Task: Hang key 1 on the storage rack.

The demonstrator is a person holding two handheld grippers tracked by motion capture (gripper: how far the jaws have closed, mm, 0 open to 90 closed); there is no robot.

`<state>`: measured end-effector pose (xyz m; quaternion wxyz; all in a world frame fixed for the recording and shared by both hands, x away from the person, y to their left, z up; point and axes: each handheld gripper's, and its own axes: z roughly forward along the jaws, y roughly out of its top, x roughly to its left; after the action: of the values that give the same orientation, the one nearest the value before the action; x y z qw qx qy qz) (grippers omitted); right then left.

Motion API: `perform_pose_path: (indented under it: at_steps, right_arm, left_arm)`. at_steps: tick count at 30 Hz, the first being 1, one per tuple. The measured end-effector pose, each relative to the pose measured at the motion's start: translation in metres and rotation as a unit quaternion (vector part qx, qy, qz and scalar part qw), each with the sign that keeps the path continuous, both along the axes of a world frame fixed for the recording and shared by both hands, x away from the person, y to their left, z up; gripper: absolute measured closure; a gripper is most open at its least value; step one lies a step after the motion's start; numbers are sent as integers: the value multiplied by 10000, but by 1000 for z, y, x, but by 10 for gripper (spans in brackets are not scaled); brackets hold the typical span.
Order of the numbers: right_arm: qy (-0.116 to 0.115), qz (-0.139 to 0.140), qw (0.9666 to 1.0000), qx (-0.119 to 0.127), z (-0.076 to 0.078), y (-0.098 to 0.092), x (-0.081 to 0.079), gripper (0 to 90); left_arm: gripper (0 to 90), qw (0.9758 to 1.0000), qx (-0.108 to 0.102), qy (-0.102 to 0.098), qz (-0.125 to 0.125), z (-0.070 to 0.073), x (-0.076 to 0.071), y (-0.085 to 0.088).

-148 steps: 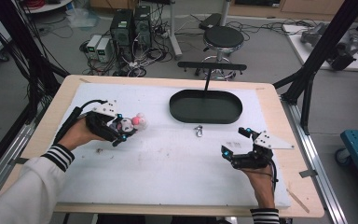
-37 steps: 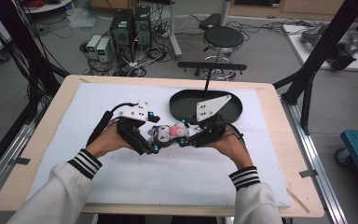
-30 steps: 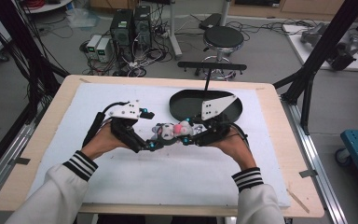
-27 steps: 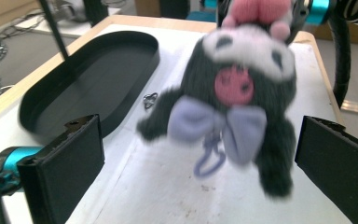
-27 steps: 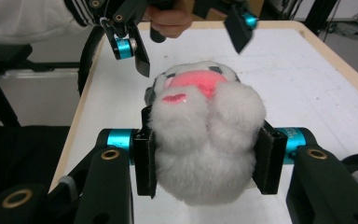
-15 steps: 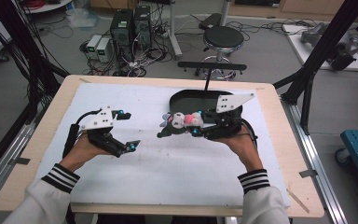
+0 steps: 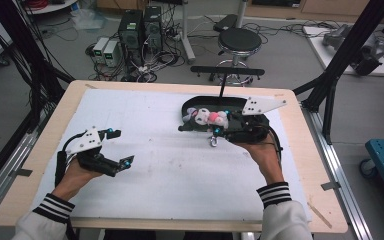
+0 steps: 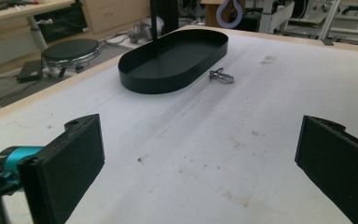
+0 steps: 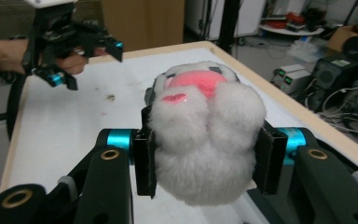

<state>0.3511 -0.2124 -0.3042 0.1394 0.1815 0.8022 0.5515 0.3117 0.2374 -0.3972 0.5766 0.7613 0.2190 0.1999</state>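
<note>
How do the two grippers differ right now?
The right gripper is shut on the plush toy, over the black tray; the left gripper is open with nothing between its fingers, low over the white mat. Both have black fingers and teal fittings.

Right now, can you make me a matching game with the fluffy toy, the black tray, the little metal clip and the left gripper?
Things:
1. plush toy
2. black tray
3. metal clip
4. left gripper

States:
A. lying on the white mat beside the tray
B. jaws wide apart, nothing between them
C. squeezed between the right gripper's jaws
D. oval, nothing lying inside it

Pairs: 1-C, 2-D, 3-A, 4-B
</note>
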Motion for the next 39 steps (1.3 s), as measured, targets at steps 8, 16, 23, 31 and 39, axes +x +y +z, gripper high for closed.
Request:
perform_pose_path:
  at_steps: [8,16,23,31,39]
  right_arm:
    - [-161,-370,9991,122,3,-8,-1,526]
    - [-256,-818,9961,211,8,-15,2,527]
    - [-349,-1262,9911,225,16,-20,3,527]
    - [-396,-1691,9843,308,19,-26,7,527]
    - [-503,-2074,9763,356,27,-28,14,527]
  left_arm:
    - [68,9997,-30,-124,225,-15,-8,18]
    - [68,9993,-34,-122,360,-25,-14,28]
    - [68,9971,-188,-387,632,-37,-22,37]
    - [68,9957,-369,-306,790,-46,-24,45]
    - [68,9939,-523,-276,929,-51,-25,48]
